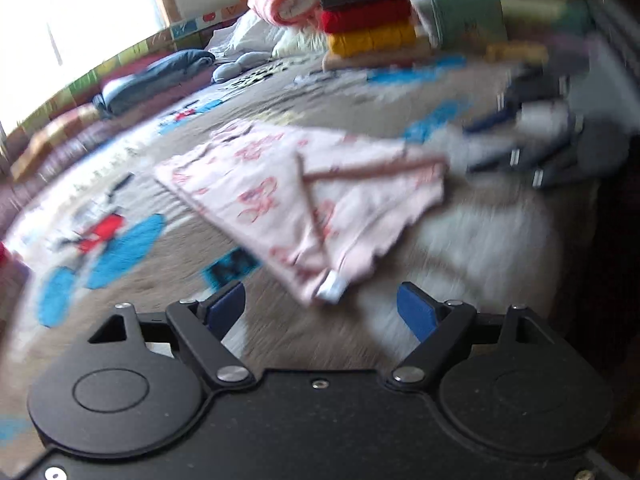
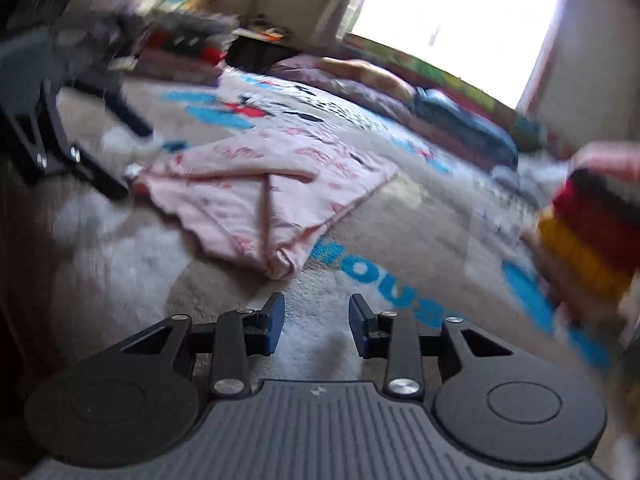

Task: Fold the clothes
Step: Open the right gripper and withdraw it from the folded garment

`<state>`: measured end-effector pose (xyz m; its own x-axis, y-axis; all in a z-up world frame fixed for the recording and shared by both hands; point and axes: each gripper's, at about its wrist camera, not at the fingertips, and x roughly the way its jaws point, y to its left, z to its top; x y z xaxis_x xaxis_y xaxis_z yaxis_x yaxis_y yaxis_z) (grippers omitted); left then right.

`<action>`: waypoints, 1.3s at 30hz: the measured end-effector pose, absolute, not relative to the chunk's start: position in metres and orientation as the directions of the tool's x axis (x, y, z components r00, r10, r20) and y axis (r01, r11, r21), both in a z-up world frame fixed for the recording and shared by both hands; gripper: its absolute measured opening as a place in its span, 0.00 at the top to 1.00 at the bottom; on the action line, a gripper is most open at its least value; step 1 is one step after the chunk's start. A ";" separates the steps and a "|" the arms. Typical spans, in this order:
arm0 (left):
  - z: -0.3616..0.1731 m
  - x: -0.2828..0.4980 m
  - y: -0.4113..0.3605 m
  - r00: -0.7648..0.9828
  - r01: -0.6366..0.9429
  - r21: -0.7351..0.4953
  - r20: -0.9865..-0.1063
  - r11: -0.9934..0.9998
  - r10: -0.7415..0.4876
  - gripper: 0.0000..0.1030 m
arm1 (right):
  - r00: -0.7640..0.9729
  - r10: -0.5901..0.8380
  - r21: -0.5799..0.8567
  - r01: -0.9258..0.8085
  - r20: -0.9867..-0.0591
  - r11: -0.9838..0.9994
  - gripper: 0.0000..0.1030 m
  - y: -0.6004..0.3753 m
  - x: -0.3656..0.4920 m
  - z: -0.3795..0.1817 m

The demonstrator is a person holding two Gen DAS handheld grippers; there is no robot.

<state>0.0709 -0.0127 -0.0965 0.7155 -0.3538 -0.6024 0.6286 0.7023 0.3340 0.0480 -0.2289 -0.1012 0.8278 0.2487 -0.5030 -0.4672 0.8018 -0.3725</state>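
Note:
A pink garment with red print (image 1: 280,196) lies partly folded on the patterned blanket, its edges turned in toward the middle; it also shows in the right wrist view (image 2: 260,196). My left gripper (image 1: 320,304) is open and empty, just short of the garment's near corner with a white tag (image 1: 331,290). My right gripper (image 2: 316,316) is open and empty, a little short of the garment's bunched near corner (image 2: 286,260). The right gripper shows blurred at the far side of the garment in the left view (image 1: 532,148); the left one shows in the right view (image 2: 60,136).
A stack of folded clothes in black, red and yellow (image 1: 370,24) stands at the back, also in the right wrist view (image 2: 588,240). A folded blue garment (image 1: 156,76) and pillows (image 1: 256,36) lie by the bright window. Both views are motion-blurred.

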 end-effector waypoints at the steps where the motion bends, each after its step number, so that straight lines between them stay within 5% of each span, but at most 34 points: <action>1: -0.099 0.067 -0.015 0.730 0.623 0.377 -0.595 0.686 -0.336 0.19 | 0.834 0.235 -0.417 -0.469 -0.499 0.779 0.65 -0.224 0.045 -0.103; 13: -0.128 0.075 -0.040 0.891 0.451 0.734 -0.405 0.507 -0.207 0.19 | 0.897 0.185 -0.643 -0.420 -0.402 0.640 0.61 -0.187 0.045 -0.120; 18: -0.133 0.083 -0.046 0.928 0.373 0.767 -0.320 0.522 -0.192 0.18 | 0.907 0.188 -0.647 -0.404 -0.378 0.647 0.61 -0.185 0.052 -0.123; 32: -0.130 0.073 -0.052 0.953 0.302 0.785 -0.267 0.541 -0.145 0.22 | 0.912 0.213 -0.690 -0.405 -0.350 0.600 0.58 -0.159 0.032 -0.124; 39: -0.127 0.072 -0.051 0.953 0.301 0.765 -0.265 0.569 -0.149 0.22 | 0.937 0.142 -0.704 -0.335 -0.320 0.626 0.46 -0.171 0.042 -0.115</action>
<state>0.0721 -0.0509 -0.1270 0.9528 -0.1491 -0.2645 0.3014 0.5695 0.7647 0.0421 -0.1713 -0.1147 0.9368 0.1422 -0.3197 -0.3352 0.6263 -0.7038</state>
